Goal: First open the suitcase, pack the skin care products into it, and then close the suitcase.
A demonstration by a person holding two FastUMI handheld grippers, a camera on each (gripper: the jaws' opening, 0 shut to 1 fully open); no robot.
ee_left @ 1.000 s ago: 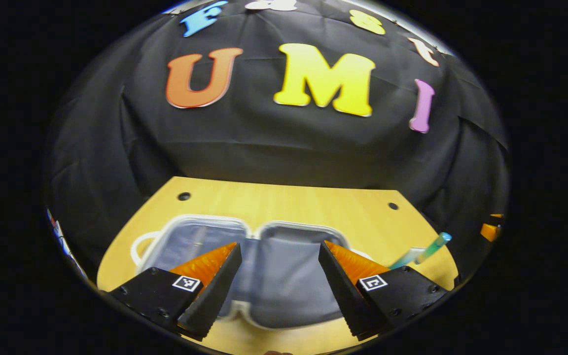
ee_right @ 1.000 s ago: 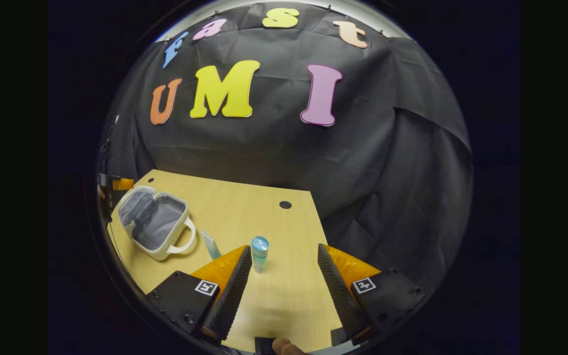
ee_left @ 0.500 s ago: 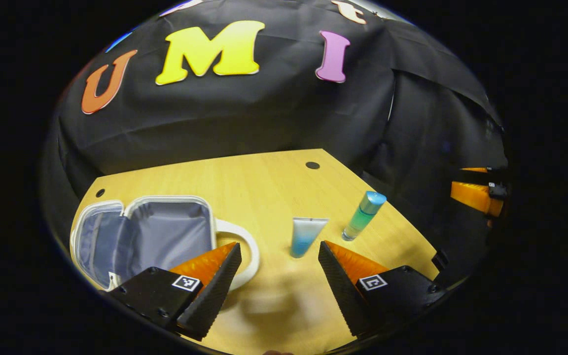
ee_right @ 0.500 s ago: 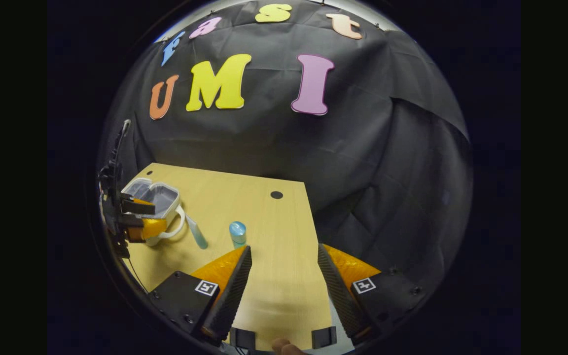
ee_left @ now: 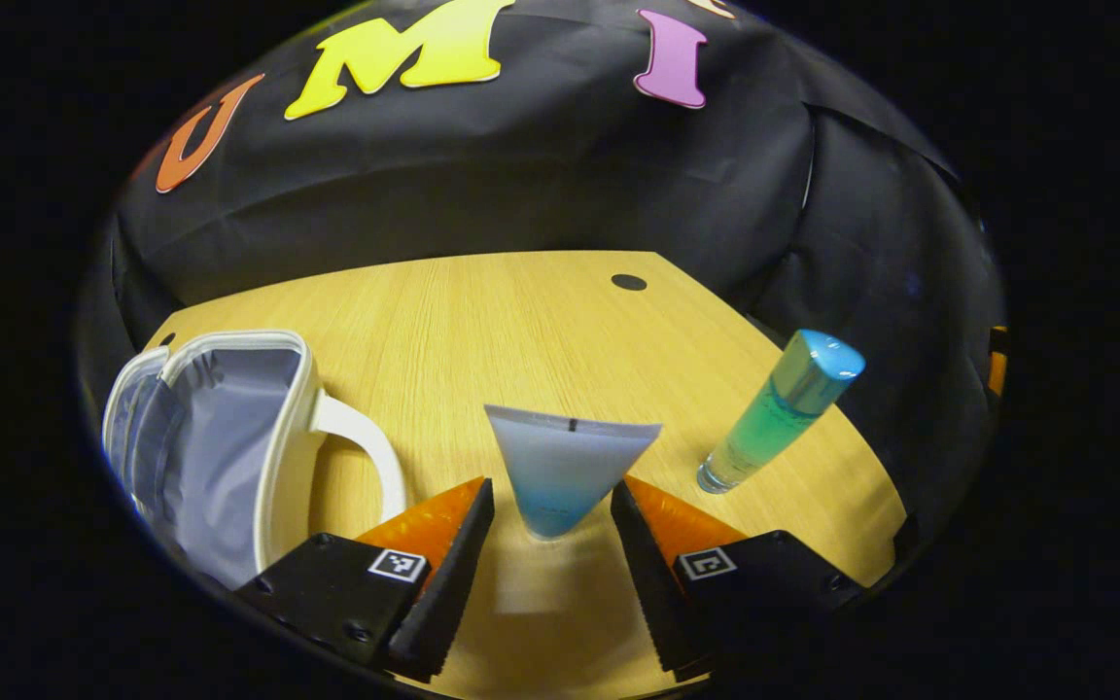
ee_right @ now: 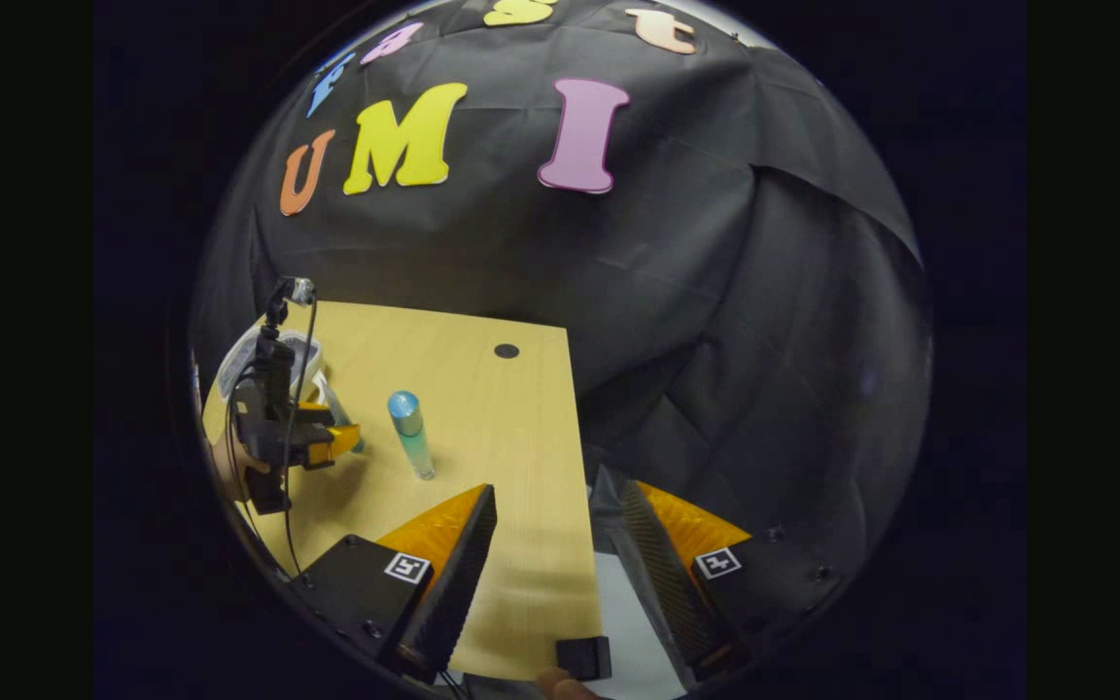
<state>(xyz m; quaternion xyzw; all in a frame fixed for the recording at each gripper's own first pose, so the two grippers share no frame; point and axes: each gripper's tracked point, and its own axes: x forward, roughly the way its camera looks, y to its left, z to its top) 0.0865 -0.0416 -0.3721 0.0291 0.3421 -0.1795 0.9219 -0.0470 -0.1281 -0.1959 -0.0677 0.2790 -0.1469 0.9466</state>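
Observation:
A small white suitcase (ee_left: 220, 437) lies open at the left of the table, its grey lining showing and its handle toward the middle. A frosted blue tube (ee_left: 570, 457) lies on the wood with its narrow end between the fingers of my left gripper (ee_left: 550, 491), which is open and not touching it. A green bottle with a blue cap (ee_left: 779, 408) stands upright to the right of the tube. In the right gripper view the bottle (ee_right: 411, 433) stands mid-table and the left gripper (ee_right: 327, 442) hovers beside the partly hidden suitcase (ee_right: 239, 355). My right gripper (ee_right: 560, 496) is open over the table's right edge.
The wooden table (ee_right: 492, 408) has a round cable hole (ee_right: 507, 350) near its back. A black clamp (ee_right: 584, 656) sits on its front right corner, with pale floor (ee_right: 623, 622) beyond the edge. Black cloth walls close in behind and to the right.
My left gripper swung right from over the open suitcase and dropped down around the tube's narrow end. My right gripper drew back and right, off the bottle, toward the table's edge.

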